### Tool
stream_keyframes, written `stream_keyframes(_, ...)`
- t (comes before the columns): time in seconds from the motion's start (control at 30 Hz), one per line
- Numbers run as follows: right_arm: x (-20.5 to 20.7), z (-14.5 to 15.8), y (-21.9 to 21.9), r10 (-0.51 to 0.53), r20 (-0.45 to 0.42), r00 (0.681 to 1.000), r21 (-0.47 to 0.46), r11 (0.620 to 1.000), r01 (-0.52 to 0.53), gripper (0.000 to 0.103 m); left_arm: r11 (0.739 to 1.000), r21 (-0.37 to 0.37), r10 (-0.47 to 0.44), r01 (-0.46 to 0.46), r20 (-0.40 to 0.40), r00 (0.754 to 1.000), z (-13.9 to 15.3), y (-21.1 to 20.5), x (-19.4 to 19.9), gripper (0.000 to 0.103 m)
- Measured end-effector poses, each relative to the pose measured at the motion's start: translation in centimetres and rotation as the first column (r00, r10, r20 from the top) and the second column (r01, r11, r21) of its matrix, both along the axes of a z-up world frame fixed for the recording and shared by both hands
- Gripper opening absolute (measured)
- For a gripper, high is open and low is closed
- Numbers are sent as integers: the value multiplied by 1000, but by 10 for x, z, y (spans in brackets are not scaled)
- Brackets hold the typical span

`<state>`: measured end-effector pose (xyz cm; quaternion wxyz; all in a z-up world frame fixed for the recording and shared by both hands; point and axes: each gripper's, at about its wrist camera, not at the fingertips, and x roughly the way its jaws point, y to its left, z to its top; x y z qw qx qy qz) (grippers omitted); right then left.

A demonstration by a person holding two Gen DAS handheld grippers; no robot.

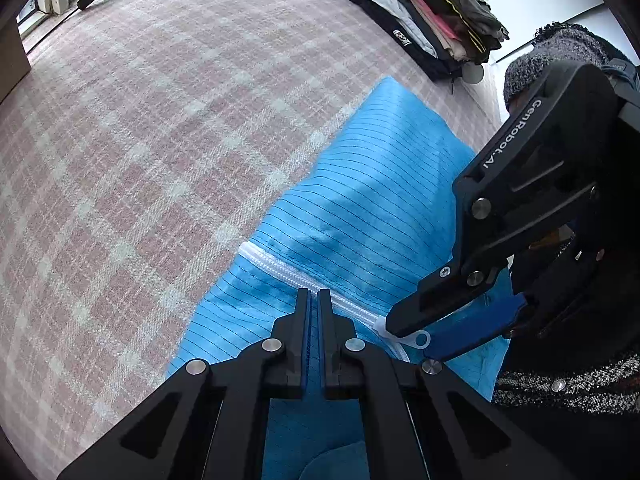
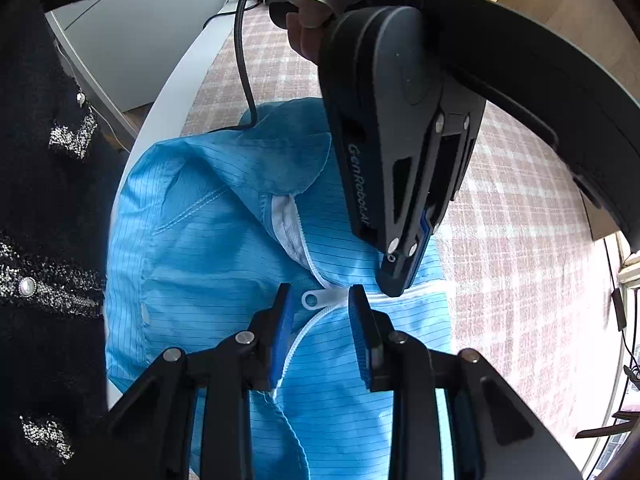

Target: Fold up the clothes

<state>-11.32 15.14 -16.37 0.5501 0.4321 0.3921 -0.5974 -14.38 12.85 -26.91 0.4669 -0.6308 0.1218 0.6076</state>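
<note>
Clothes pile [image 1: 424, 12] at one o'clock shows only leftward; one blue jacket [image 2: 208, 264]. Left hand-held gripper [image 1: 314, 300] pressed together, right hand-held gripper [image 2: 320, 312] spread around zipper pull [image 2: 316, 299].

The left black two-finger gripper [image 1: 314, 300] pointed steeply downward with its blue-padded jaws pressed together, nothing visibly caught between them. The right black two-finger gripper [image 2: 320, 312] also pointed steeply down, close beside the left one, its jaws standing partly apart with the blue pads [image 2: 282, 332] clear of each other. In the right wrist view, the person's left hand [image 2: 308, 20] gripped the left gripper's handle at the far end, fingers curled around it. A black knitted sleeve [image 2: 36, 200] showed at the near left.
</note>
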Motion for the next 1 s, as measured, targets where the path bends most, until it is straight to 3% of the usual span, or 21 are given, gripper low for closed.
stream_keyframes(0.13, -2, -4, -4, 6, 27, 1000, -1, 1000, -6, 28, 1000, -10, -2, 2, 3, 1000, -10, 7, 13, 3)
stream_keyframes(0.23, -16, -15, -7, -45, 125, 991, 7, 999, 45, 27, 1000, -21, -14, 14, -4, 1000, -14, -1, 29, 3)
stream_keyframes(0.43, -32, -12, -3, -78, 218, 973, 12, 997, 77, 25, 999, -22, -26, 26, 2, 1000, -15, -1, 38, 3)
stream_keyframes(0.47, -28, -10, -3, -63, 220, 974, 7, 998, 63, 25, 999, -22, -27, 27, 3, 1000, -16, -1, 39, 3)
stream_keyframes(0.53, -19, -9, -6, -41, 142, 989, 11, 999, 40, 25, 999, -22, -29, 30, 6, 1000, -18, 0, 41, 3)
stream_keyframes(0.6, -16, -11, -7, -24, 99, 995, 21, 1000, 22, 25, 999, -22, -31, 31, 7, 1000, -28, 6, 28, 3)
stream_keyframes(0.67, -17, -16, -8, -25, 108, 994, 31, 999, 22, 26, 999, -23, -33, 33, 8, 999, -54, 30, -24, 3)
stream_keyframes(0.77, -22, -19, -8, -34, 108, 994, 33, 999, 31, 26, 999, -19, -29, 29, 12, 1000, -56, 30, -24, 3)
stream_keyframes(1.0, -36, -15, -5, -54, 215, 975, 22, 998, 51, 25, 1000, -14, -26, 27, 18, 999, -61, 19, -33, 3)
